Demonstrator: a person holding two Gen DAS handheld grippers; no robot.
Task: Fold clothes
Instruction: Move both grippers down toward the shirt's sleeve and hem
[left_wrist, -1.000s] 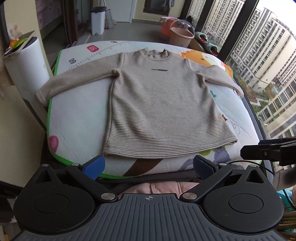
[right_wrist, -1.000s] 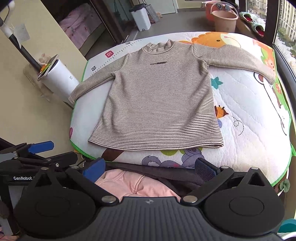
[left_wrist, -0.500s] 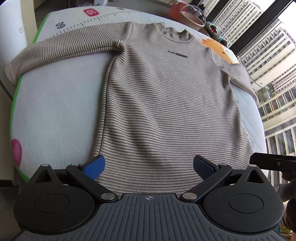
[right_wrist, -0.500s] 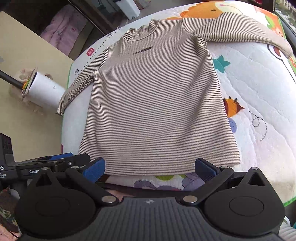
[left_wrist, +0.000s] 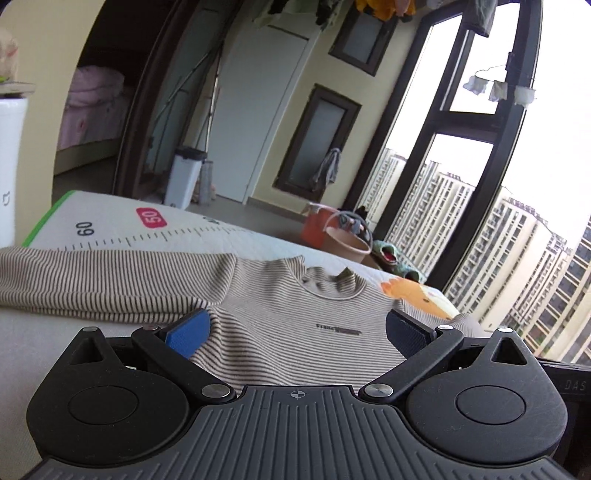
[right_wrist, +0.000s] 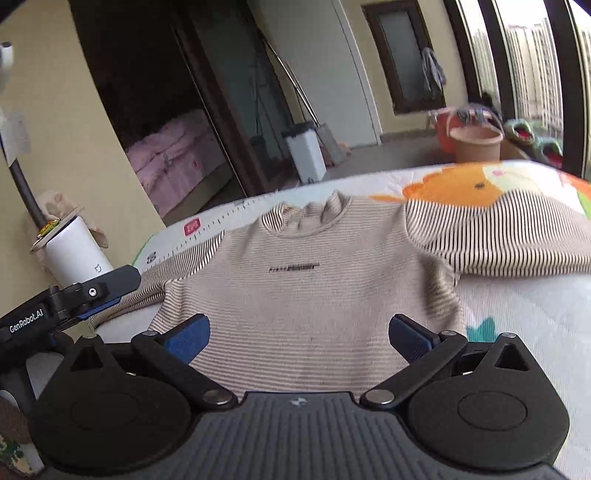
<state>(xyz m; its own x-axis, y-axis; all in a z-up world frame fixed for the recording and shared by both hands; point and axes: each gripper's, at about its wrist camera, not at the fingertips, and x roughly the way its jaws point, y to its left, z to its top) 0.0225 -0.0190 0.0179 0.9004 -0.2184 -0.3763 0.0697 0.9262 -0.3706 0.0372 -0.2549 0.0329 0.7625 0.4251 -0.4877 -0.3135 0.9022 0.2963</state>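
Note:
A beige striped long-sleeve sweater (left_wrist: 288, 325) lies flat, front up, on a padded play mat (left_wrist: 110, 225), collar away from me and both sleeves spread sideways. My left gripper (left_wrist: 297, 330) hovers low over the sweater's body, open, nothing between its blue pads. In the right wrist view the same sweater (right_wrist: 306, 291) fills the middle, its right sleeve (right_wrist: 498, 236) stretched over the mat's cartoon print. My right gripper (right_wrist: 299, 338) is open too, low over the lower chest. The left gripper (right_wrist: 85, 299) shows at the left edge of that view.
A white cylinder appliance (right_wrist: 77, 254) stands off the mat's left side. A white bin (left_wrist: 183, 177), an orange bucket and a tan bucket (right_wrist: 476, 142) sit on the floor beyond the mat. Tall windows (left_wrist: 498, 177) run along the right.
Both grippers have dropped low and moved forward over the sweater, from looking down at the whole garment to skimming its chest. Both stayed open.

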